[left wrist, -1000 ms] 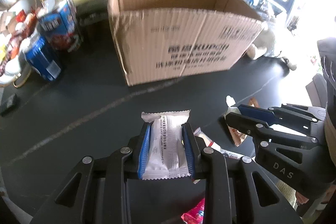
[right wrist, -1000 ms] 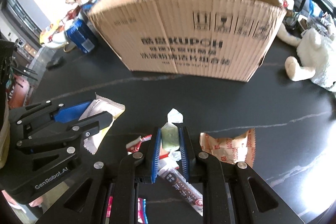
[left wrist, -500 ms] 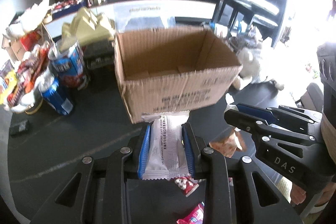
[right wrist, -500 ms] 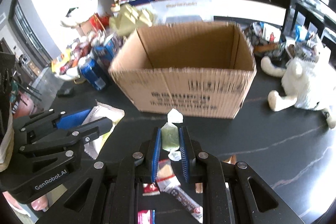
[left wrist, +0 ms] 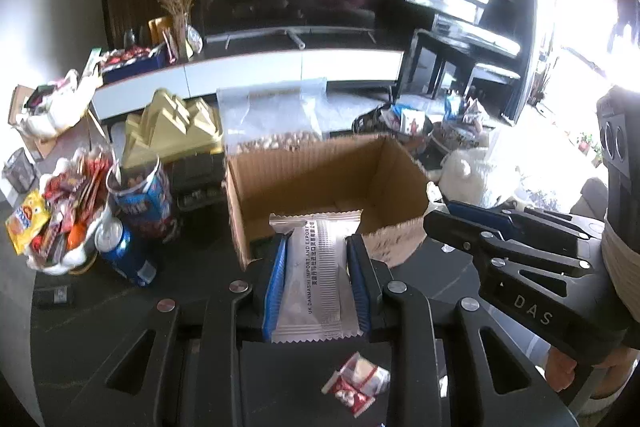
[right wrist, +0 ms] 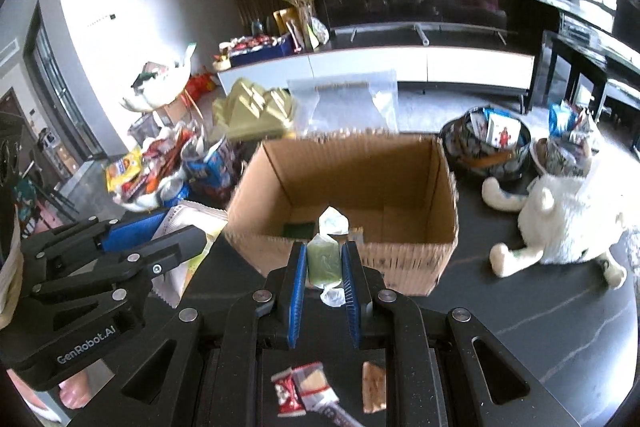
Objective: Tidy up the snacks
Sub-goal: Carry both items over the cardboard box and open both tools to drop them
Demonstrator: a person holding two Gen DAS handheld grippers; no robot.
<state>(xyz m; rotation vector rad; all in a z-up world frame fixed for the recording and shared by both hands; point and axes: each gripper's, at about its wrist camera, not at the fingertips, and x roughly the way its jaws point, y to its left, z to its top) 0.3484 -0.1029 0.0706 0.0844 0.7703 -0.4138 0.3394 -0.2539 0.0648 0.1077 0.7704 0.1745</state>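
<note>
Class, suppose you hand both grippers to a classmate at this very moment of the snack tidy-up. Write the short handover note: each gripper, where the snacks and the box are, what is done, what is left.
Left gripper: shut on a white snack packet, held above the table in front of the cardboard box.
Right gripper: shut on a small green wrapped sweet, also in front of the box.
Done: both snacks are off the table; a few items already lie on the box floor.
Left: drop both into the box, then collect the loose small packets on the dark table below the grippers.
</note>
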